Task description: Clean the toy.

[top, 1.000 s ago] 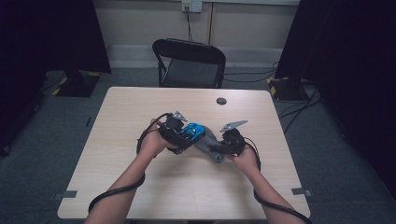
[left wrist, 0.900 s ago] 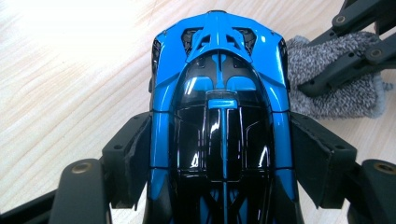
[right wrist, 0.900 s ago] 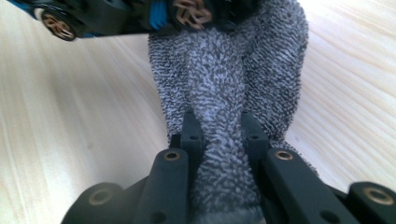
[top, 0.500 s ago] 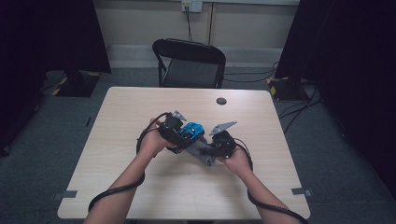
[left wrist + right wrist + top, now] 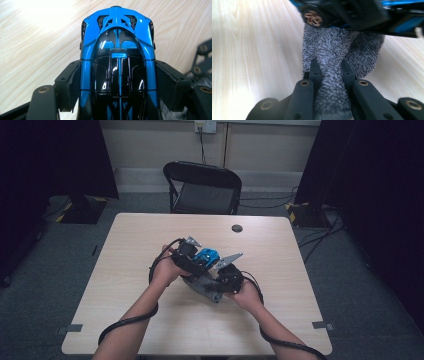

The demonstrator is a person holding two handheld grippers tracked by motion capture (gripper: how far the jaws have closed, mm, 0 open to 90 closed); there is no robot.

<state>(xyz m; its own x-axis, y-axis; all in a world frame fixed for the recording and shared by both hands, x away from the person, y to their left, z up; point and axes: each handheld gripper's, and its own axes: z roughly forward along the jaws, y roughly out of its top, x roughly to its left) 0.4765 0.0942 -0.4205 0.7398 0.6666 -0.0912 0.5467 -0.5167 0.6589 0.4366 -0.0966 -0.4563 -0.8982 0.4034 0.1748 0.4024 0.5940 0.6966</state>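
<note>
A glossy blue and black toy car [image 5: 117, 62] sits between the pads [image 5: 70, 82] of my left gripper [image 5: 118, 85], which is shut on its sides. In the high view the toy car [image 5: 207, 256] is held just above the table's middle by the left gripper [image 5: 192, 261]. My right gripper [image 5: 330, 72] is shut on a grey fuzzy cloth [image 5: 334, 62], whose far end lies under the car's dark underside [image 5: 362, 15], beside a wheel [image 5: 313, 16]. From above, the right gripper [image 5: 222, 279] and the cloth [image 5: 202, 289] sit close below the car.
The pale wooden table [image 5: 150, 320] has a small dark round thing [image 5: 237, 228] near its far edge. A black folding chair [image 5: 202, 187] stands behind the table. Cables trail from both grippers over the near edge.
My right hand has slid left with the cloth, closer under the car. The left hand and the car have stayed in place.
</note>
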